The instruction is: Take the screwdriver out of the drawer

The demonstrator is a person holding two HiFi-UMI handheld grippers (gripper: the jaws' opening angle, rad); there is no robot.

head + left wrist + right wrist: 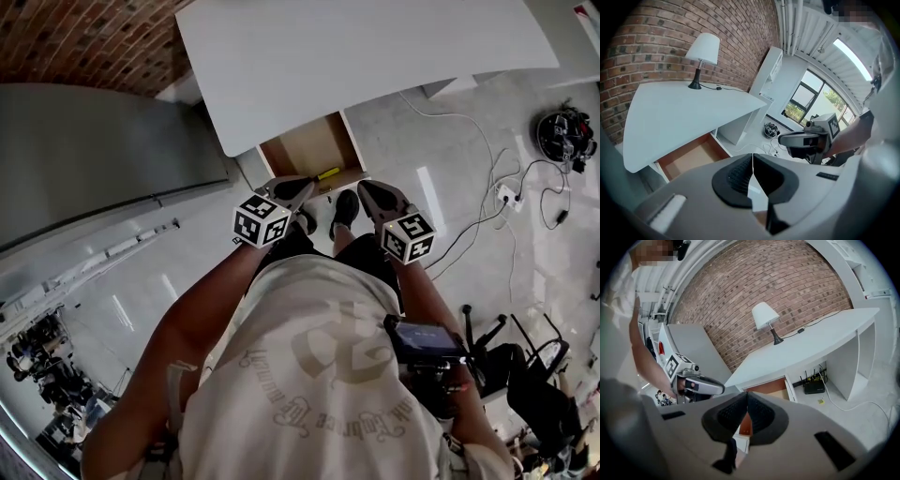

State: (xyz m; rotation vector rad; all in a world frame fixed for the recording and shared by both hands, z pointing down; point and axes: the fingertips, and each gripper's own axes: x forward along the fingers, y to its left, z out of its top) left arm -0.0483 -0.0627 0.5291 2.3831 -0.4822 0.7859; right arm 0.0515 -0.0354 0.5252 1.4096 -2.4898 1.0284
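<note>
The wooden drawer [309,148] stands pulled out from under the white desk [375,47]. A screwdriver [325,173] with a yellow handle lies along the drawer's front edge. My left gripper [302,187] hovers just in front of the drawer, shut with nothing between its pads. My right gripper [366,187] hangs beside it to the right, also shut and empty. In the left gripper view the closed jaws [752,164] point over the open drawer [689,157], with the right gripper [806,139] off to the side. In the right gripper view the shut gripper [746,401] faces the drawer [771,392]; no screwdriver shows there.
A white table lamp [703,51] stands at the desk's back by the brick wall. A black router [814,387] and cables [487,187] lie on the floor to the right. A grey cabinet [94,159] flanks the desk on the left. A black chair [525,375] is behind.
</note>
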